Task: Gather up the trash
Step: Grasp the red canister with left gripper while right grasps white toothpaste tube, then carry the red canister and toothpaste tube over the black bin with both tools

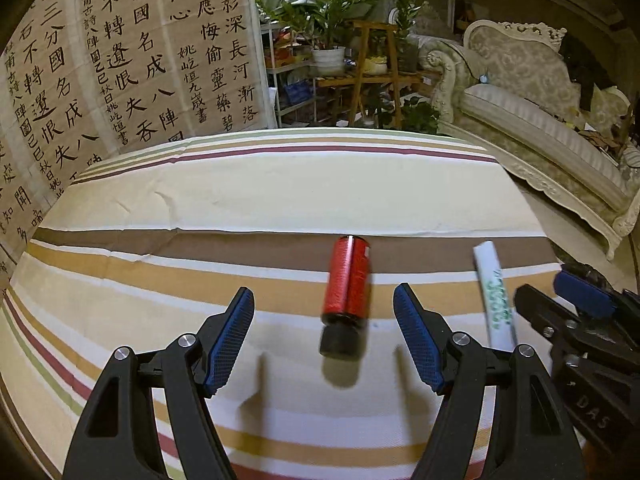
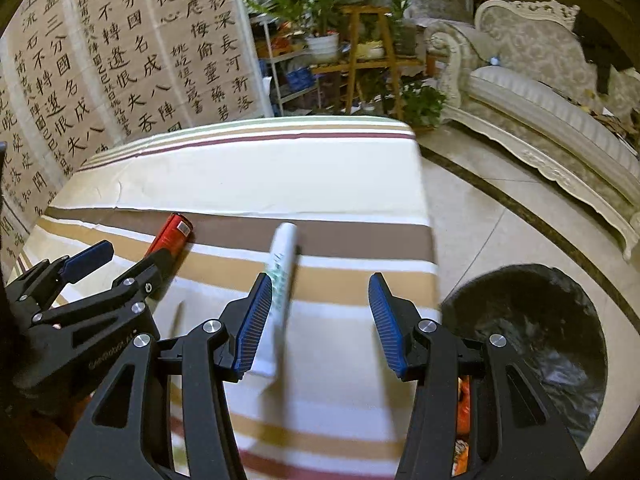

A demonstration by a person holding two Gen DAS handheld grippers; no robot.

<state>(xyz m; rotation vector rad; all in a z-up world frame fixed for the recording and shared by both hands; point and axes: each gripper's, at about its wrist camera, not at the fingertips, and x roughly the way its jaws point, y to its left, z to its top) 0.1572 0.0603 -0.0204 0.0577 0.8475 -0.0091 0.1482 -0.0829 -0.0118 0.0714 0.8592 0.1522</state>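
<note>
A red bottle with a black cap [image 1: 346, 292] lies on the striped tablecloth [image 1: 280, 200], its cap toward me, between the open jaws of my left gripper [image 1: 323, 308], which touches nothing. A white tube with green print [image 1: 495, 296] lies to its right. In the right wrist view my right gripper [image 2: 320, 300] is open, and the white tube [image 2: 282, 276] lies close to the left finger [image 2: 250, 326]. The red bottle [image 2: 170, 236] and the left gripper [image 2: 128, 264] show at the left. A bin lined with a black bag [image 2: 532, 328] stands on the floor to the right of the table.
A calligraphy screen [image 1: 132, 60] stands behind the table at the left. Plant shelves [image 1: 360, 68] and a cream sofa [image 1: 532, 112] stand beyond. The table's right edge [image 2: 430, 216] drops to tiled floor [image 2: 500, 220].
</note>
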